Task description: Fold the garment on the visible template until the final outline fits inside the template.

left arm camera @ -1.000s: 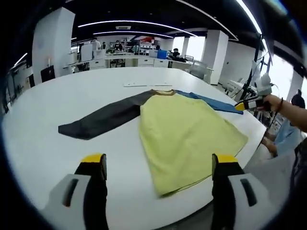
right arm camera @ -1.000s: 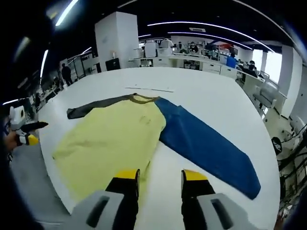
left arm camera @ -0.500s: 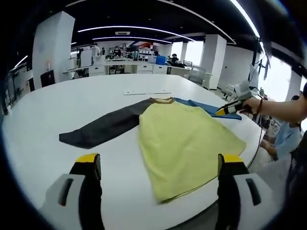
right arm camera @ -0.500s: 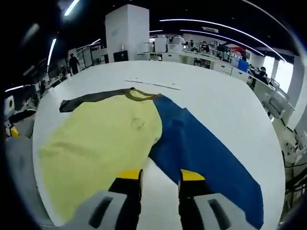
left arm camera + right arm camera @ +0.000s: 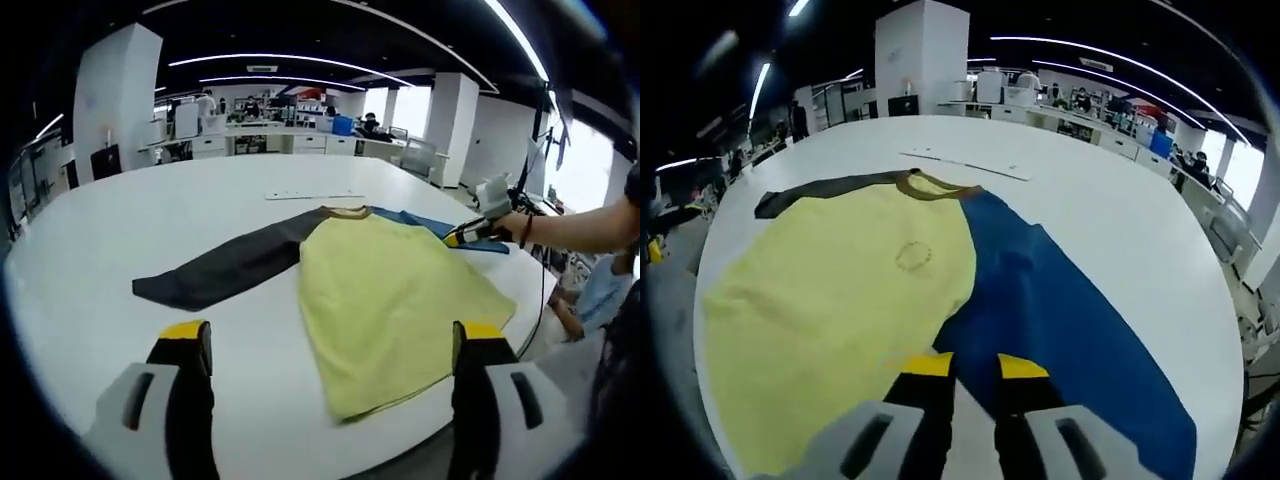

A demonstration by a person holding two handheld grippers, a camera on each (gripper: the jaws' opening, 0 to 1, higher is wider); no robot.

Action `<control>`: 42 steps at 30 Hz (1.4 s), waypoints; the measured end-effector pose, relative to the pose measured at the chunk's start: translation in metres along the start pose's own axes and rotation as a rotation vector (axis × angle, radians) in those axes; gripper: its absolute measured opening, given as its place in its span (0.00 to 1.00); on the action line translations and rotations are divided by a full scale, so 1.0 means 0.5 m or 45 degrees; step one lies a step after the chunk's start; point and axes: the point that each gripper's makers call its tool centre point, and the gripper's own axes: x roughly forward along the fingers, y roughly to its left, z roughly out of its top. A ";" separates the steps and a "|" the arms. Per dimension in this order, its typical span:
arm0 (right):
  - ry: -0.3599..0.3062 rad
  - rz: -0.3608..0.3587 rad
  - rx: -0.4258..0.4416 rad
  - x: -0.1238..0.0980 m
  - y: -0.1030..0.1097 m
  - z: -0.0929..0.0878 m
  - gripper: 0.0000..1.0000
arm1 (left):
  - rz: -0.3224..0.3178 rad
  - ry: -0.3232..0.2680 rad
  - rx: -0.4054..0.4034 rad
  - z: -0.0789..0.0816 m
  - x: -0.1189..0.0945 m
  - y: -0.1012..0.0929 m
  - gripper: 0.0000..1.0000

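Across the white bench (image 5: 90, 260) a garment (image 5: 390, 290) is lying flat: from the left gripper view, its dark grey sleeve (image 5: 220, 268) is stretching out to the left, the yellow body is spreading in the middle, and the blue sleeve (image 5: 1060, 310) is running off to the right. Nearest me, the left hand-held gripper (image 5: 335, 350) is hovering over the bench edge with its jaws spread wide, holding nothing. Over on the right, the right hand-held gripper (image 5: 975, 366) is sitting low over the blue sleeve, jaws a narrow gap apart and pinching nothing.
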 end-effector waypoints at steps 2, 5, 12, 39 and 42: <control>-0.001 0.006 -0.020 -0.002 0.005 0.002 0.12 | 0.003 0.006 0.001 -0.003 -0.002 0.002 0.96; 0.039 0.004 -0.052 0.007 0.005 -0.009 0.12 | 0.002 0.017 0.002 -0.006 -0.001 0.003 0.96; 0.001 -0.059 -0.038 0.020 -0.024 0.007 0.00 | 0.005 0.013 0.001 -0.005 0.001 0.010 0.95; -0.027 -0.158 0.162 0.001 -0.103 0.031 0.12 | 0.017 0.038 0.003 -0.015 -0.003 0.019 0.95; -0.046 -0.190 0.165 -0.022 -0.118 0.038 0.23 | 0.017 0.043 0.011 -0.016 -0.005 0.017 0.95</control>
